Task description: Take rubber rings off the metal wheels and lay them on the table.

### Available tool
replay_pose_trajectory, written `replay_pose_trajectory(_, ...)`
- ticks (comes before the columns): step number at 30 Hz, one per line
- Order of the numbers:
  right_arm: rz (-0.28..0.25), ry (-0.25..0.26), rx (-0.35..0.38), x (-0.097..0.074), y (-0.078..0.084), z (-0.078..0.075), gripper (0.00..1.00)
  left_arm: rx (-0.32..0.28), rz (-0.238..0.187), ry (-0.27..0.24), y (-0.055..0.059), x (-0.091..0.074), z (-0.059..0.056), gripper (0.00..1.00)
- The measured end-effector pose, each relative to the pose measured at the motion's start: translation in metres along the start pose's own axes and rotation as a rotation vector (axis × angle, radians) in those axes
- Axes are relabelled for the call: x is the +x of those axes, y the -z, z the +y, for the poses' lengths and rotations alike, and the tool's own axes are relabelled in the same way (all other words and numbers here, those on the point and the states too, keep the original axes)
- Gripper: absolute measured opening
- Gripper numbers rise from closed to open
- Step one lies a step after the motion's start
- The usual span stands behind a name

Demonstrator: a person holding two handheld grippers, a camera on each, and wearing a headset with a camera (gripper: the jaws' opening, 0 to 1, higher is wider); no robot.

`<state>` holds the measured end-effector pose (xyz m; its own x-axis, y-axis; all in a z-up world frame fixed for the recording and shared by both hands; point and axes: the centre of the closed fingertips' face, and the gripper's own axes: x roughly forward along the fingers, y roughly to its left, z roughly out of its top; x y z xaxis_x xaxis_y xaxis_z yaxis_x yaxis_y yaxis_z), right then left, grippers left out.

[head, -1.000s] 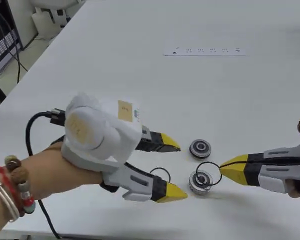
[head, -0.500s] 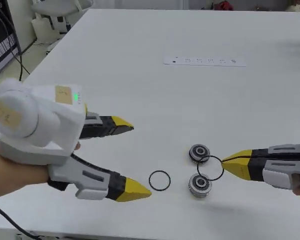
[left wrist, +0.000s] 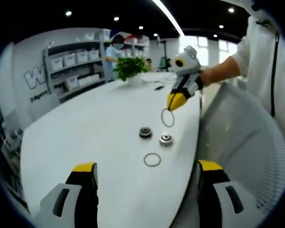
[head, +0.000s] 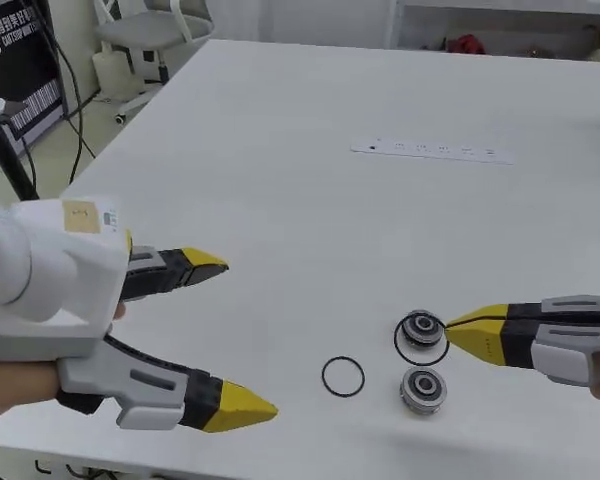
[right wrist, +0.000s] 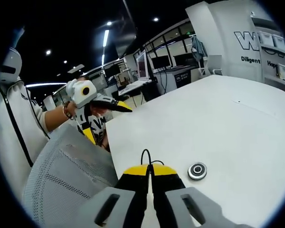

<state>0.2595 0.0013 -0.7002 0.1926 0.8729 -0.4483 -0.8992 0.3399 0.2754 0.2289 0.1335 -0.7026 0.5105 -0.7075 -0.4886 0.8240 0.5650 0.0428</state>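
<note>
Head view: right gripper (head: 458, 328) pinches held ring (head: 396, 343), lower right, over a wheel (head: 421, 328); left gripper (head: 240, 337) spread, empty.
Left gripper view: we should lay it on bare table (left wrist: 99, 123) by the loose ring (left wrist: 144, 160).
Right gripper view: jaws pressed together; we part them once it lies flat.

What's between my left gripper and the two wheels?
One loose rubber ring lying flat on the table; the head view and left gripper view show it.

My head cam looks down on the table (head: 280, 150) from close up, while both gripper cams sit low, facing each other across that same near edge.
</note>
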Motion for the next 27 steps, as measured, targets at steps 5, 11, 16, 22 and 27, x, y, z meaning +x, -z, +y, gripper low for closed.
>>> replay_pose_trajectory(5, -0.003, -0.010, -0.004, 0.011, -0.005, 0.009, 0.00, -0.030, -0.035, -0.009, 0.002, -0.008, 0.000, 0.94)
replay_pose_trajectory(11, 0.017, -0.021, -0.006, 0.024, -0.004, 0.021, 0.00, -0.034, -0.045, -0.015, 0.009, -0.015, 0.004, 0.96)
replay_pose_trajectory(16, 0.029, -0.045, 0.054, 0.038, -0.003, 0.029, 0.00, 0.004, -0.028, -0.025, 0.018, -0.018, 0.008, 0.99)
replay_pose_trajectory(22, 0.026, -0.044, 0.064, 0.049, -0.005, 0.033, 0.00, 0.009, -0.027, -0.012, 0.027, -0.018, 0.010, 0.99)
replay_pose_trajectory(27, 0.042, -0.051, 0.066, 0.059, -0.003, 0.034, 0.00, 0.007, -0.034, -0.004, 0.031, -0.017, 0.015, 0.98)
